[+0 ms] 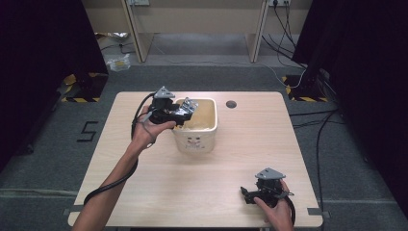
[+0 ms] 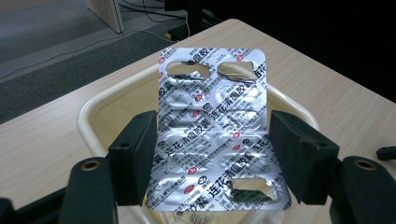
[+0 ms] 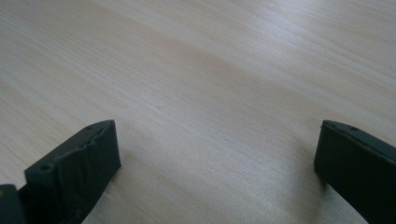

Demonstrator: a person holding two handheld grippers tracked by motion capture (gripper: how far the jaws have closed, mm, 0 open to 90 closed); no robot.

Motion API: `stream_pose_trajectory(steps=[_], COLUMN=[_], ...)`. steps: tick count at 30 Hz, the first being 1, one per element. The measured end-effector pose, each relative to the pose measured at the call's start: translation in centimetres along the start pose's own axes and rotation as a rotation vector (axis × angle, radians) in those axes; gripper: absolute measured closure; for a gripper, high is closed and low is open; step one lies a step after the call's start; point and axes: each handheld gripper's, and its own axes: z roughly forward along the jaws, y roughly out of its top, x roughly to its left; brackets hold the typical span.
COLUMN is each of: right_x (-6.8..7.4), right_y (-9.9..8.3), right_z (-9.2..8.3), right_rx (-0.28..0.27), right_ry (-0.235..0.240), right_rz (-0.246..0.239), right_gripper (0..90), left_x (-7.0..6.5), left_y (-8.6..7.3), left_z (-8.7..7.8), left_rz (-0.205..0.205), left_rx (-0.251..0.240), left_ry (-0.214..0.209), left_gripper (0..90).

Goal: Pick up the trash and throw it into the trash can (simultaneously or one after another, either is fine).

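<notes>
The left gripper point(image 1: 185, 109) hangs over the near-left rim of the tub point(image 1: 208, 131), which stands on the table point(image 1: 144, 159) a little back of centre. A silver blister pack point(image 2: 212, 130) stands upright between its jaws, its printed foil side toward the gripper's camera. The left jaw touches the pack's edge. The right jaw looks a hair off the other edge, so I cannot tell whether the pack is truly pinched. Several of its pockets are torn open, two at the top and one at the bottom. The pack sits above the tub's opening.

The right gripper point(image 1: 246, 194) rests low at the table's near-right corner, well apart from the tub, jaws spread wide over bare wood.
</notes>
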Motion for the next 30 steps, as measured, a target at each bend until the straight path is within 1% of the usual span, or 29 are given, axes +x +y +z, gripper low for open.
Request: stream_pose_trajectory(steps=[3,14,23,27,30], right_x=[0.0,0.0,0.0,0.0,0.0], right_y=[0.0,0.0,0.0,0.0,0.0], right_z=[0.0,0.0,0.0,0.0,0.0], right_rx=[0.000,0.003,0.005,0.004,0.005], right_ry=[0.001,0.003,0.002,0.004,0.005], right_rz=[0.001,-0.002,-0.004,-0.006,-0.004], right_gripper=[0.6,0.7,0.8,0.8,0.7], left_x=[-0.1,-0.1,0.2,0.3,0.5], left_y=[0.2,0.4,0.1,0.0,-0.1], left_z=[0.7,2.8,4.1,4.4,4.5], left_rz=[0.002,-0.012,-0.019,-0.018,-0.026], left_rx=[0.011,0.034,0.061,0.071,0.075], left_ry=[0.001,0.000,0.002,0.000,-0.004], left_gripper=[33.8,33.8,33.8,33.7,33.7])
